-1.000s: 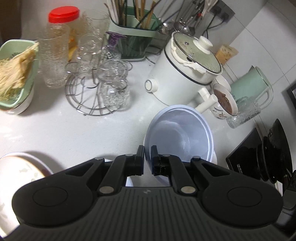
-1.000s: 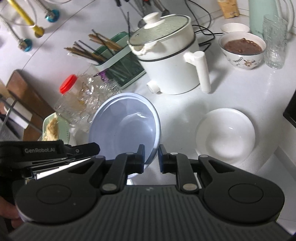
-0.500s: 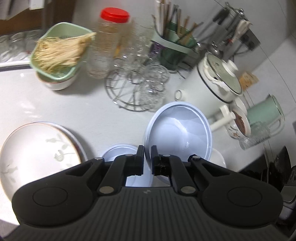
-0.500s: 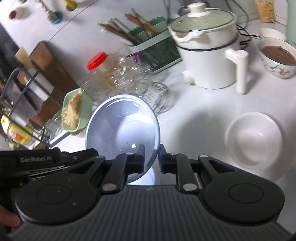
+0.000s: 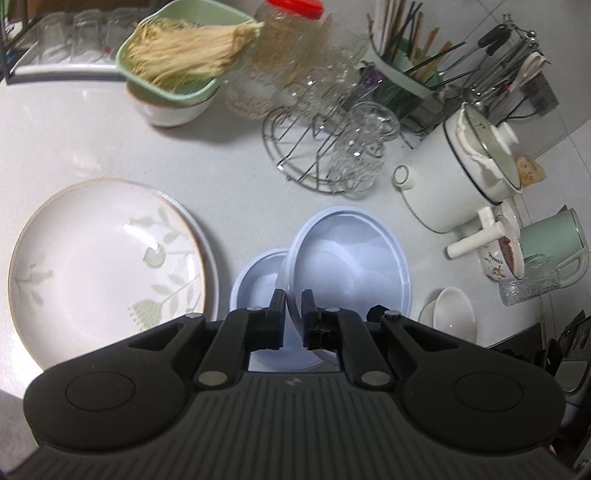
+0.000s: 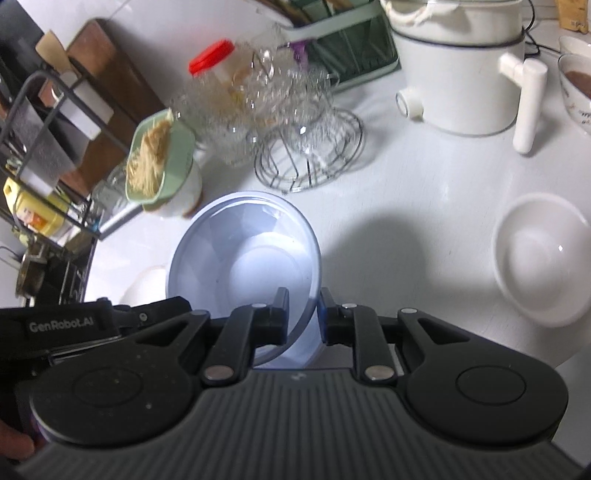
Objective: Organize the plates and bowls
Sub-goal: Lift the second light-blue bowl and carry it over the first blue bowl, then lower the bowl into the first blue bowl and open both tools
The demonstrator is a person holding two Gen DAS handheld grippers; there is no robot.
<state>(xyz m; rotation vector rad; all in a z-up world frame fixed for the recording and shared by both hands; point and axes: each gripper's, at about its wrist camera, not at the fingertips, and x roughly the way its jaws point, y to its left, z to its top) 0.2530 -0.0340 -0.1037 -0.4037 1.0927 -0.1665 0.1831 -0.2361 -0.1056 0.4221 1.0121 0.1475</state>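
Observation:
A pale blue bowl (image 5: pixel 351 258) is held in the air by both grippers on opposite rims. My left gripper (image 5: pixel 293 317) is shut on its near rim; my right gripper (image 6: pixel 304 317) is shut on its right rim, with the bowl (image 6: pixel 243 258) tilted. Below it on the counter sits a second pale blue bowl (image 5: pixel 255 280), partly hidden. A large white plate with a leaf pattern (image 5: pixel 107 266) lies at the left on another plate. A small white bowl (image 5: pixel 452 312) sits at the right and shows in the right wrist view (image 6: pixel 543 258).
A wire rack with glasses (image 5: pixel 332 155), a white electric pot (image 5: pixel 465 177), a green basket of noodles on a bowl (image 5: pixel 173 70), a red-lidded jar (image 5: pixel 291 22), a utensil holder (image 5: pixel 402 74), a bowl of brown food (image 5: pixel 506 254) and a green kettle (image 5: pixel 554 240) crowd the counter's back.
Both grippers have carried the blue bowl leftward and back over the counter. The leaf plate and the second blue bowl have come fully into view beneath it.

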